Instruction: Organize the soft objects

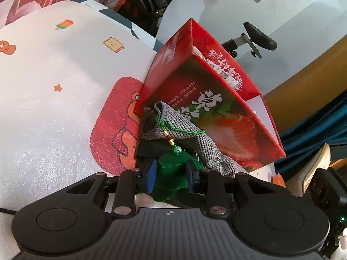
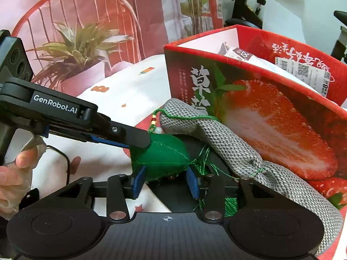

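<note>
A green stuffed sachet [image 1: 171, 171] with a green cord and beads sits between both grippers. My left gripper [image 1: 171, 173] is shut on it; in the right wrist view the left gripper's fingers [image 2: 130, 136] press its top. My right gripper [image 2: 166, 179] also holds the sachet [image 2: 160, 158] between its blue pads. A grey knitted pouch [image 1: 173, 125] lies against the red strawberry box [image 1: 216, 99], just beyond the sachet. The pouch [image 2: 216, 134] drapes to the right along the box [image 2: 271, 108].
A white cloth with small cartoon prints [image 1: 54, 86] covers the surface, with a red bear patch [image 1: 112, 130]. The box holds white packaged items [image 2: 238, 54]. An exercise bike [image 1: 256, 39] stands behind. A person's hand [image 2: 13, 173] grips the left tool.
</note>
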Available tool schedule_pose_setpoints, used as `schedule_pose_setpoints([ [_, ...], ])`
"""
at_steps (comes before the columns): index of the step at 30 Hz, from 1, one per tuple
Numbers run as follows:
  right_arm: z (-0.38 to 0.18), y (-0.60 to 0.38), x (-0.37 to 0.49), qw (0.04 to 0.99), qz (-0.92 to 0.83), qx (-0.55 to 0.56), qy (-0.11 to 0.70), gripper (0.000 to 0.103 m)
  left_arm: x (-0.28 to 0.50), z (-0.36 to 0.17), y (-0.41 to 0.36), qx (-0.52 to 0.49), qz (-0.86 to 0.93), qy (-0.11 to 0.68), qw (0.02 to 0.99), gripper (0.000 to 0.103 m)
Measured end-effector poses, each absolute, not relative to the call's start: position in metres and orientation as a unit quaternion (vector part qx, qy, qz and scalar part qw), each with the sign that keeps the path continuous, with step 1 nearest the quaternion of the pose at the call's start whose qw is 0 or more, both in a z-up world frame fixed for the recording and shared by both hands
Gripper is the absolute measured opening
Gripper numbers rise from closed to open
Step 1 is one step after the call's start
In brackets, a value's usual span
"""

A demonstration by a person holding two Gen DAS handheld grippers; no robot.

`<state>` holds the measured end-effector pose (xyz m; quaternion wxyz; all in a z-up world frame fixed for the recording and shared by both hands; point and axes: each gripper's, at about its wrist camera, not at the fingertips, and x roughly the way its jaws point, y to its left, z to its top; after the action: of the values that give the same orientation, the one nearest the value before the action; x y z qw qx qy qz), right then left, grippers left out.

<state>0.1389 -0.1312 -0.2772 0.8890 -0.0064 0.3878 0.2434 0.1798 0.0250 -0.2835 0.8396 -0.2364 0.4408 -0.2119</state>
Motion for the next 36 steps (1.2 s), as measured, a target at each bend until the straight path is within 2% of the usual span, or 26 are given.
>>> schedule_pose_setpoints([
  [3, -0.279, -0.133, 0.138, 0.891, 0.238, -0.001, 0.386, 0.054, 0.178, -0.283, 0.018, -0.232, -0.223, 0.444, 0.836, 0.029],
  [10, -0.283, -0.141, 0.136, 0.892, 0.232, 0.013, 0.387, 0.056, 0.176, -0.283, 0.009, -0.217, -0.227, 0.449, 0.837, 0.029],
  [14, -0.283, -0.138, 0.136, 0.896, 0.232, -0.001, 0.378, 0.061, 0.178, -0.281, 0.007, -0.198, -0.218, 0.448, 0.844, 0.030],
  [22, -0.285, -0.136, 0.139, 0.900, 0.224, -0.003, 0.373, 0.060, 0.186, -0.268, -0.014, -0.137, -0.227, 0.438, 0.859, 0.031],
  [36, -0.197, -0.163, 0.127, 0.940, 0.230, -0.017, 0.253, 0.058, 0.168, -0.196, -0.016, -0.158, -0.284, 0.347, 0.880, 0.031],
])
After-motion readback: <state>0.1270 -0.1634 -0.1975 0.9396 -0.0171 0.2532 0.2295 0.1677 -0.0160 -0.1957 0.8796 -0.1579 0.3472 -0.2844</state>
